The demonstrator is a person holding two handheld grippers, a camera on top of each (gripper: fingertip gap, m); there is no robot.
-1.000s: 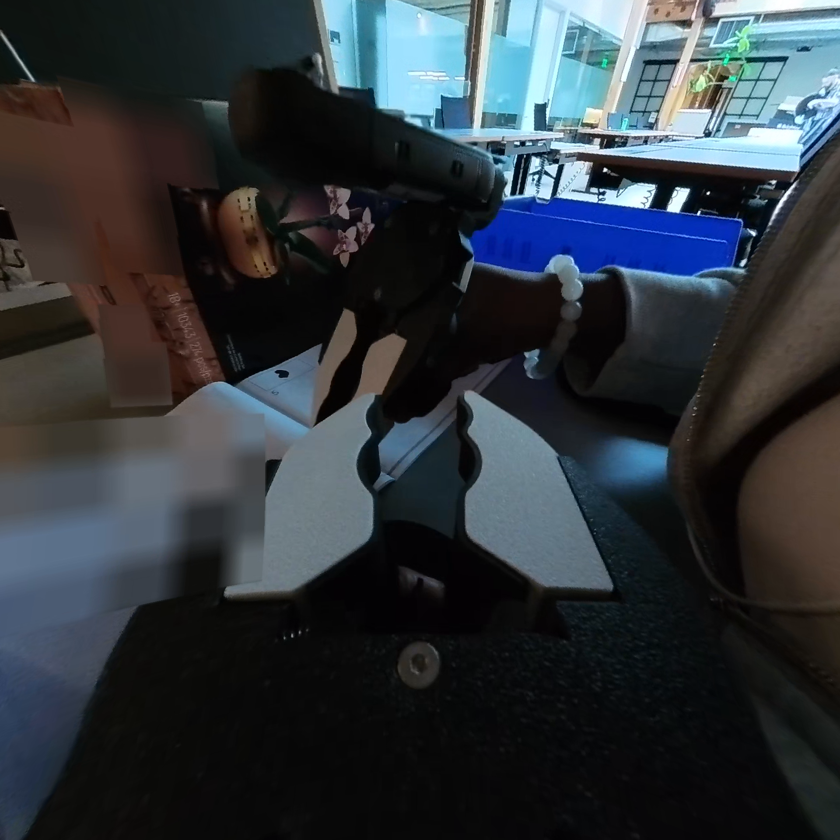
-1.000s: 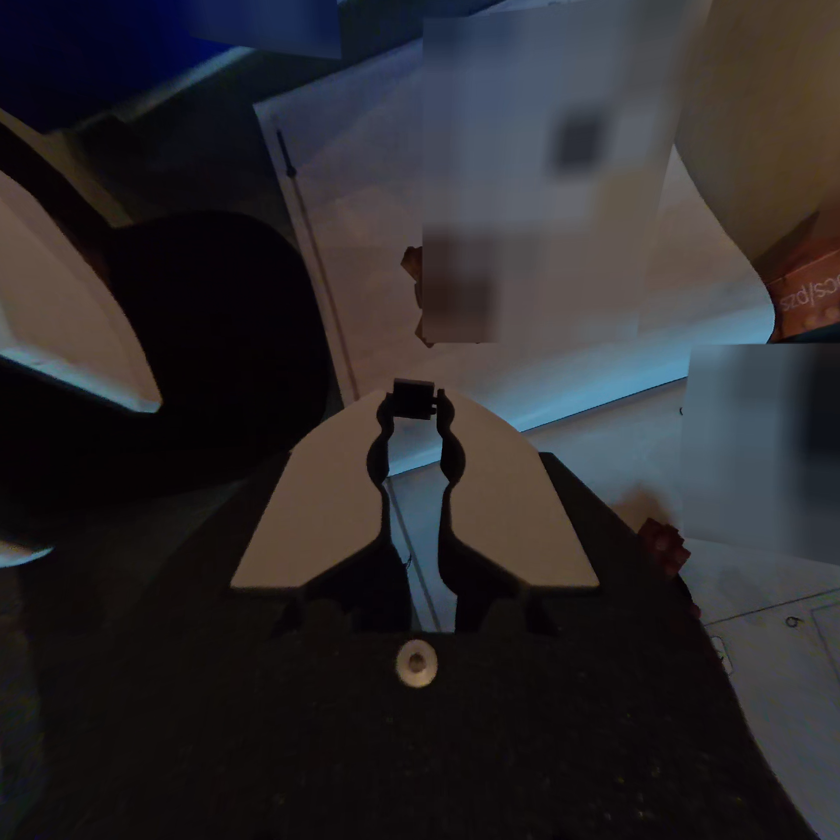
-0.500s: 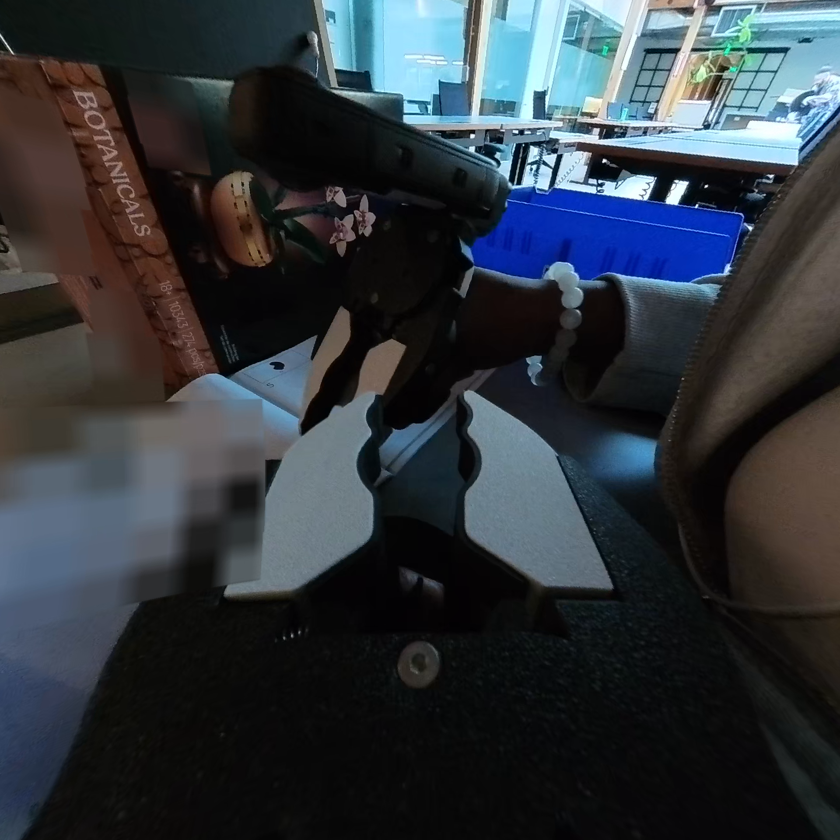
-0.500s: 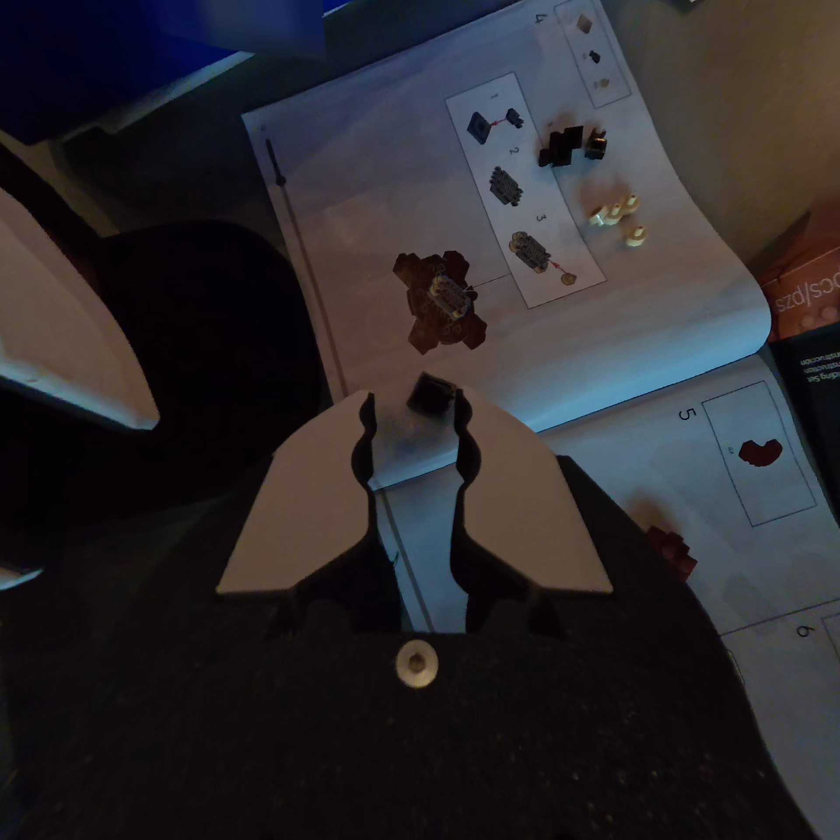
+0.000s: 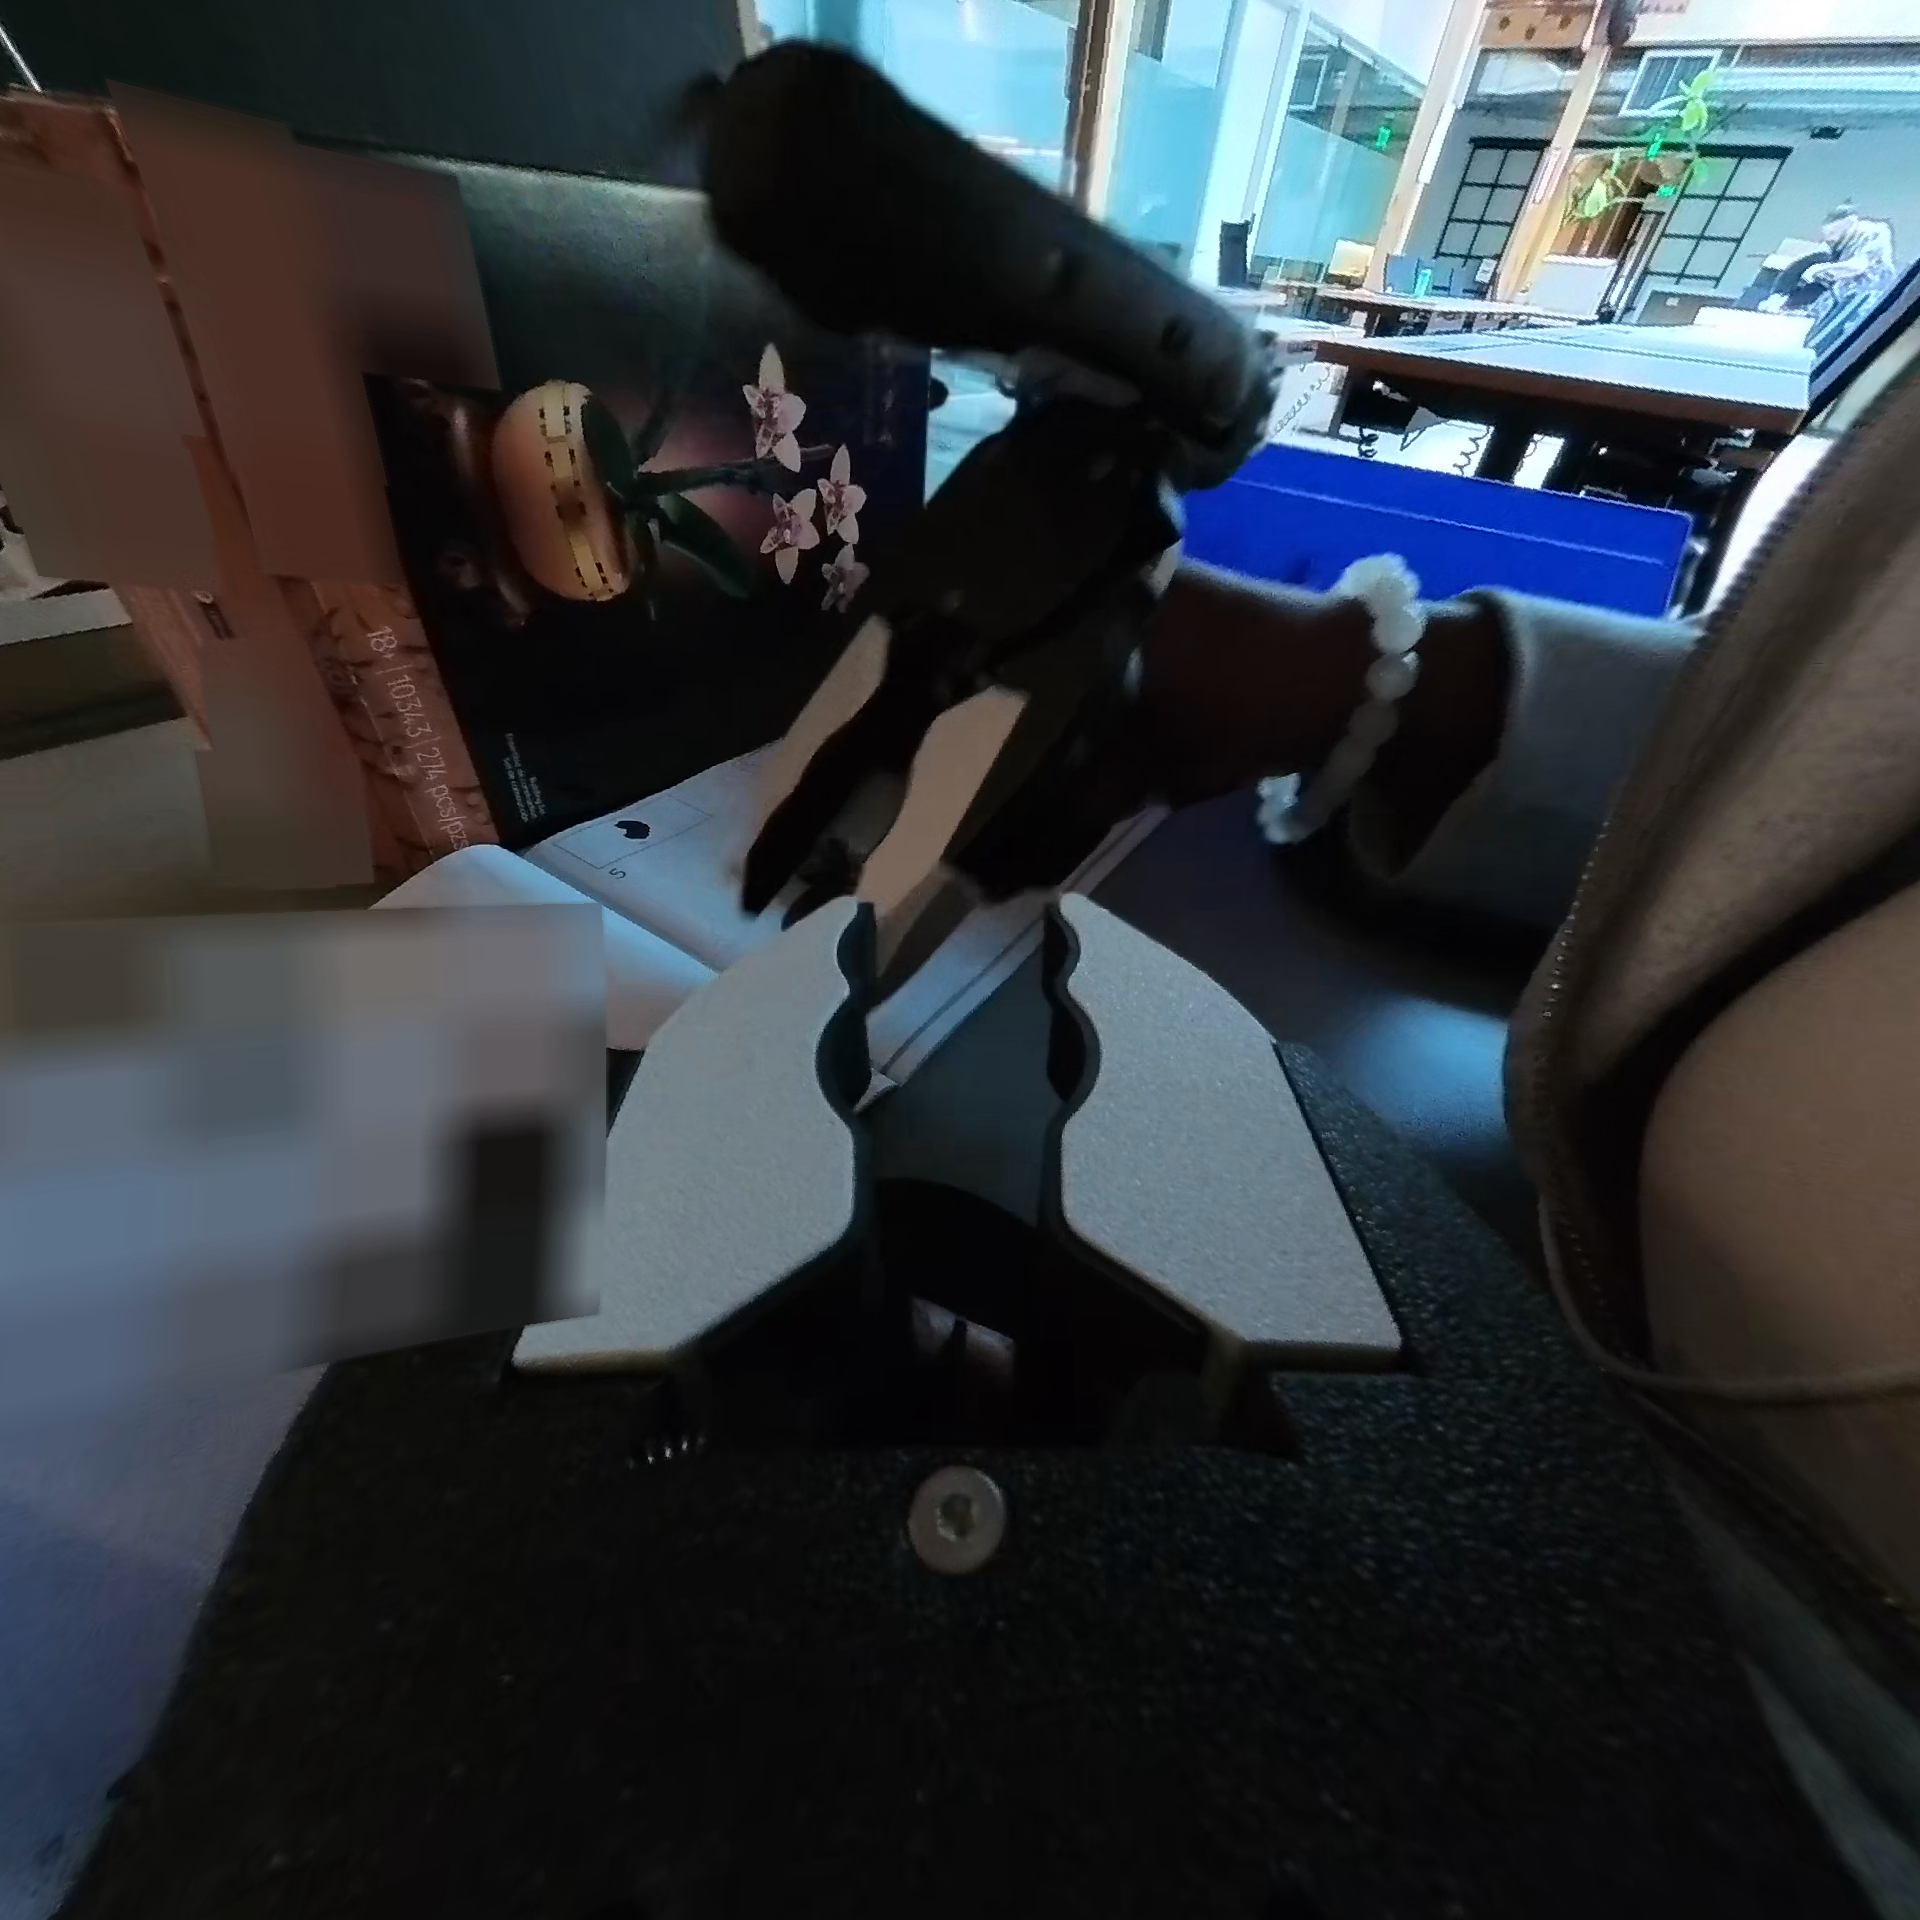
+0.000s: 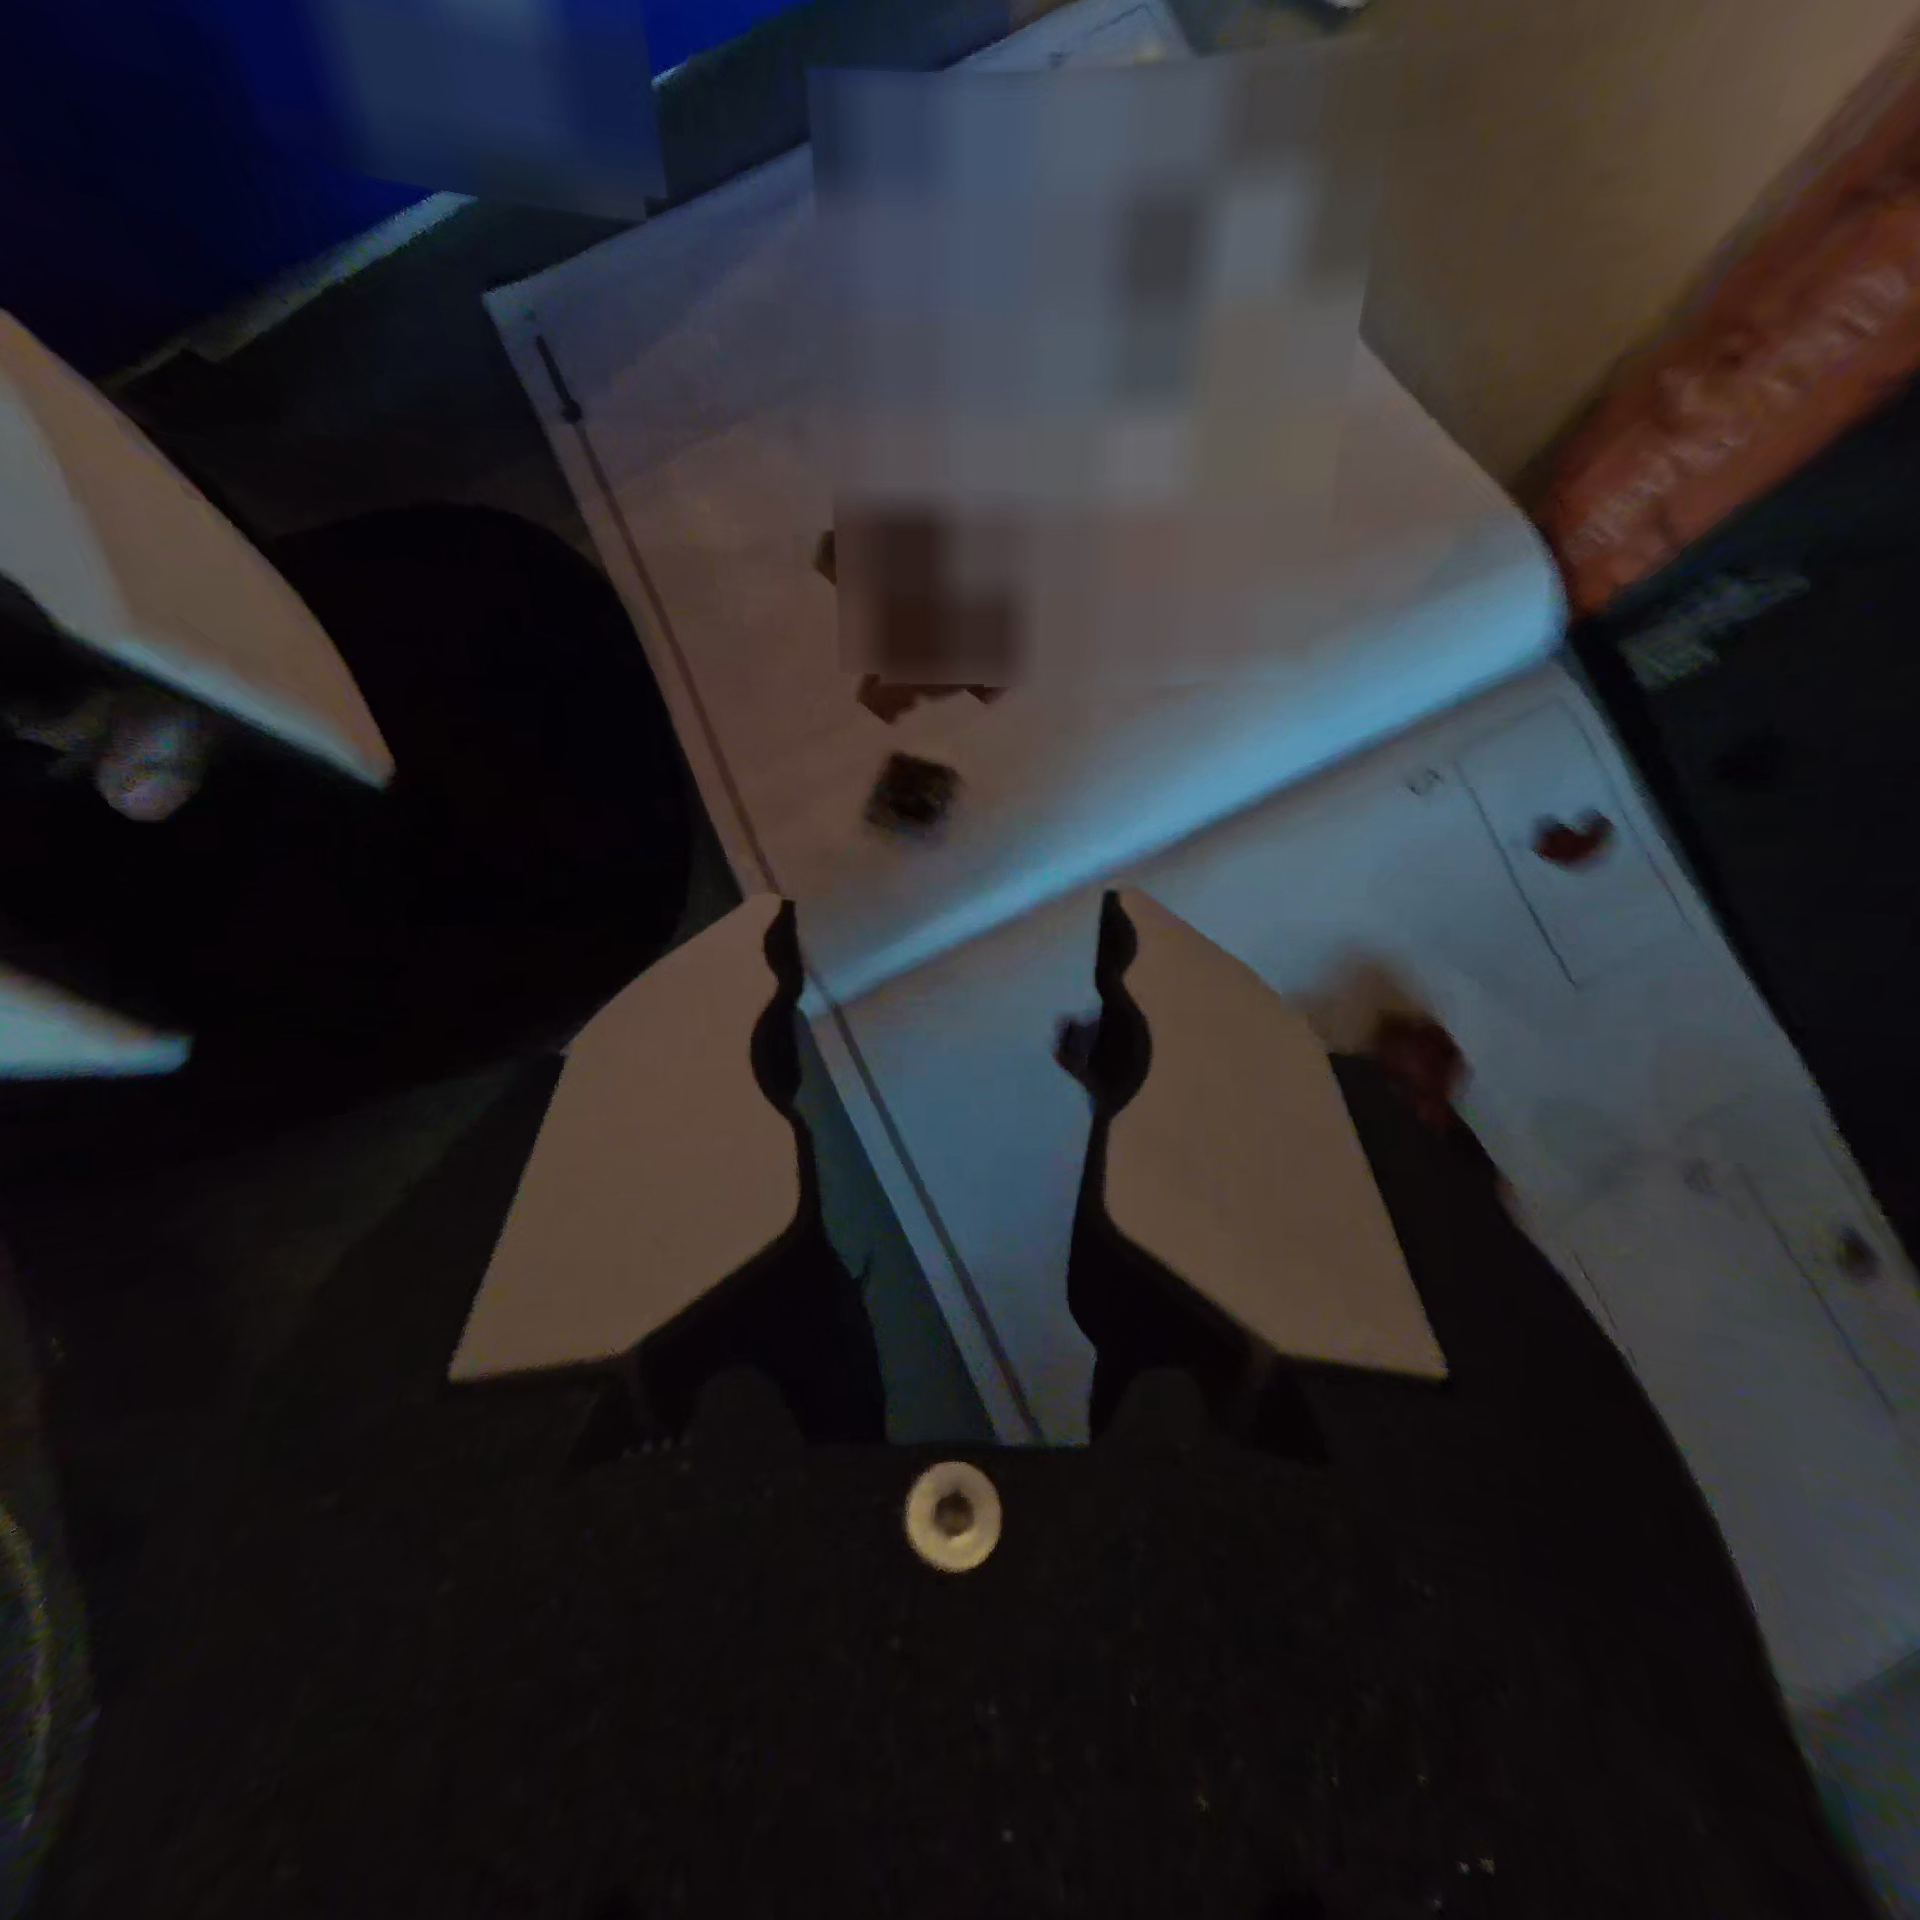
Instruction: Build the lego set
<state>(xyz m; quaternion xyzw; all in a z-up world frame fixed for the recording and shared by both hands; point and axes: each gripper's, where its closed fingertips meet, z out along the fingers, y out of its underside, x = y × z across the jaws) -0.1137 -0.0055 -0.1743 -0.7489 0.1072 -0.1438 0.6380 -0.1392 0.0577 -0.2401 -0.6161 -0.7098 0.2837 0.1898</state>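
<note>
Small black brick | square, blurred | on white booklet

Left gripper sits low with its jaws partly apart, nothing between them. Just ahead of it, the right gripper tilts down, jaws wide, gripped by a hand in a bead bracelet.

Black textured claw bodies, pale grey fingers, silver screw, grey sleeve.

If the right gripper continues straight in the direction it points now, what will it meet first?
Most likely the small dark square brick lying on the open white instruction booklet, just ahead of the open right gripper. Depth is unclear, so it may touch the page first.
</note>
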